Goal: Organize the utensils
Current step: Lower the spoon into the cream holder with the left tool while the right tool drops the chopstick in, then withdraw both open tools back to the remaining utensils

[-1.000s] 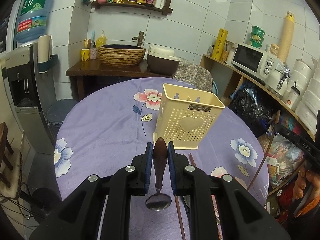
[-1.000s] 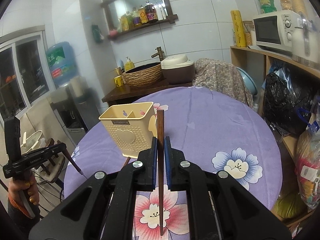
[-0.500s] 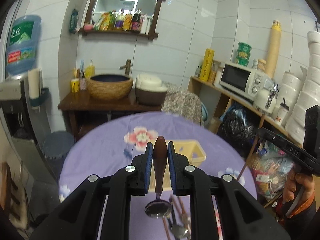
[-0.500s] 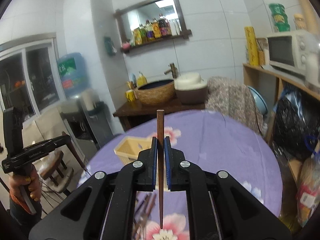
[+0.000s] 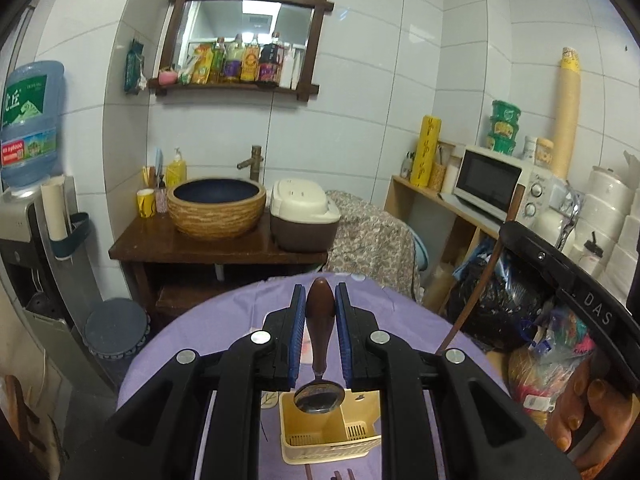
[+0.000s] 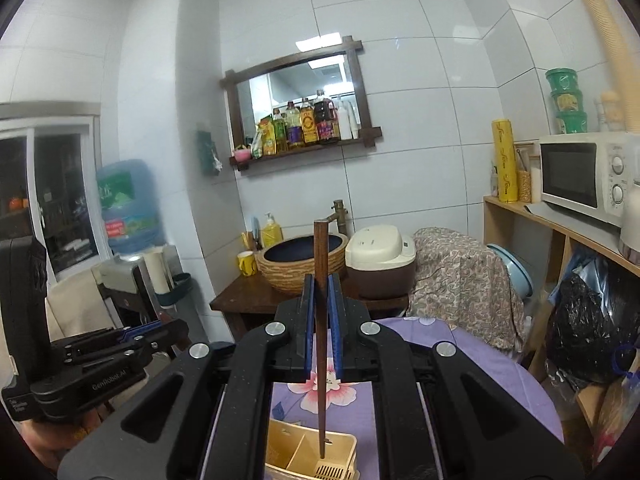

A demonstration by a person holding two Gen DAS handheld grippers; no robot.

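My left tool (image 5: 320, 300) is clamped, its blue pads pressing both sides of what it holds, and it tips slightly downward. My right tool (image 6: 321, 292) is pinched almost fully together, pointing nearly level. In the left wrist view my right hand (image 5: 588, 412) wraps its handle, and both tools are raised side by side.

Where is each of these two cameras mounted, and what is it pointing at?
Left wrist view: sits on the left tongs, which grip a brown-handled metal spoon above the cream plastic utensil caddy; a hand shows at right.
Right wrist view: sits on the right tongs, which grip a dark wooden chopstick over that caddy.
Both views share the purple floral tablecloth and the woven basin.
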